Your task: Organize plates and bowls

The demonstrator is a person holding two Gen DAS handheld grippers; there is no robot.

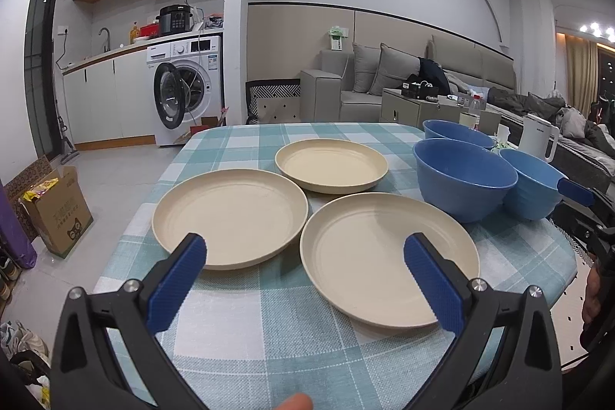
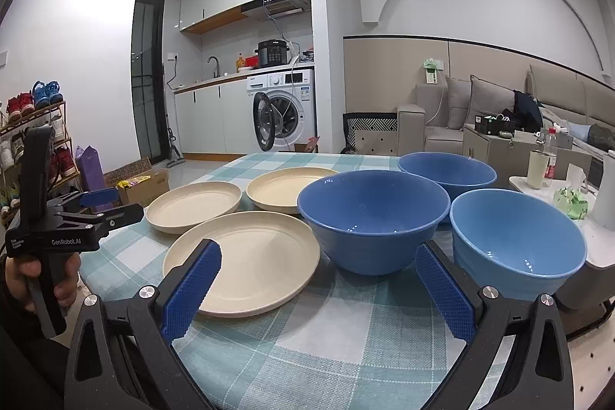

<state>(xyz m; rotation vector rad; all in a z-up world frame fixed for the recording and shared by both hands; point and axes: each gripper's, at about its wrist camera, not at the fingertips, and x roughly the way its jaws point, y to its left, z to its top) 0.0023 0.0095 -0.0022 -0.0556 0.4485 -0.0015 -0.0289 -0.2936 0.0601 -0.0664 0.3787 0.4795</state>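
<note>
Three cream plates lie apart on the checked tablecloth: a left plate (image 1: 230,216), a far plate (image 1: 331,165) and a near plate (image 1: 384,256). Three blue bowls stand to their right: a middle bowl (image 1: 463,175), a far bowl (image 1: 457,132) and a lighter right bowl (image 1: 532,185). My left gripper (image 1: 305,252) is open and empty, just in front of the left and near plates. My right gripper (image 2: 319,262) is open and empty, in front of the near plate (image 2: 246,262) and the middle bowl (image 2: 373,218). The right bowl (image 2: 515,237) stands beside its right finger.
The table (image 1: 269,325) has a teal checked cloth and a rounded right edge. A white kettle (image 1: 536,137), a cup (image 2: 537,168) and a bottle (image 2: 550,156) stand on a side table to the right. A cardboard box (image 1: 57,210) sits on the floor at left.
</note>
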